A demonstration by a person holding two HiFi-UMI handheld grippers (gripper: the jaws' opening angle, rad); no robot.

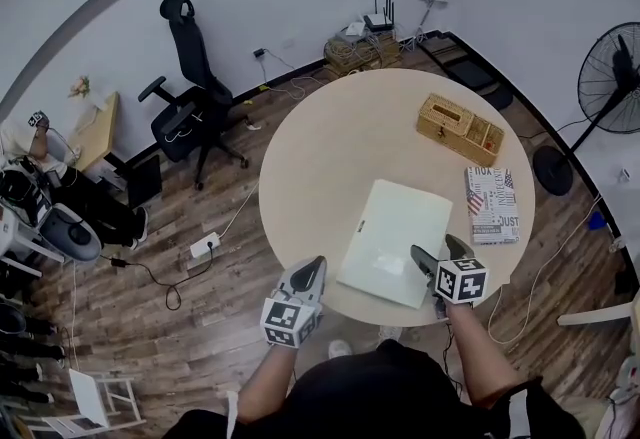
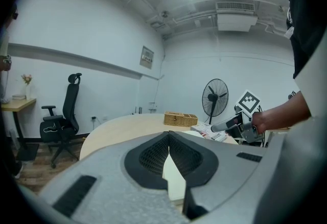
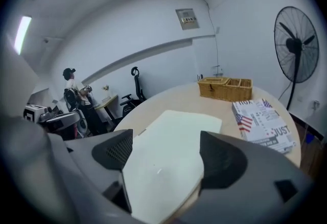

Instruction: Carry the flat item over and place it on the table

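Note:
The flat item (image 1: 392,239), a pale, thin rectangular board, lies flat on the round beige table (image 1: 340,137), near its front edge. My right gripper (image 1: 437,249) is at the board's near right corner, open wide. In the right gripper view the board (image 3: 168,136) stretches out between and beyond the two pads (image 3: 115,149), and neither pad presses on it. My left gripper (image 1: 316,267) hovers at the table's front edge just left of the board, with its jaws shut and empty. From the left gripper (image 2: 168,137) view, the board (image 2: 173,184) shows below the closed tips.
A wicker basket (image 1: 460,127) and a flag-print booklet (image 1: 492,204) lie on the table's right side. A black office chair (image 1: 190,97) stands at the back left and a floor fan (image 1: 610,77) to the right. Cables and a power strip (image 1: 204,246) lie on the wooden floor.

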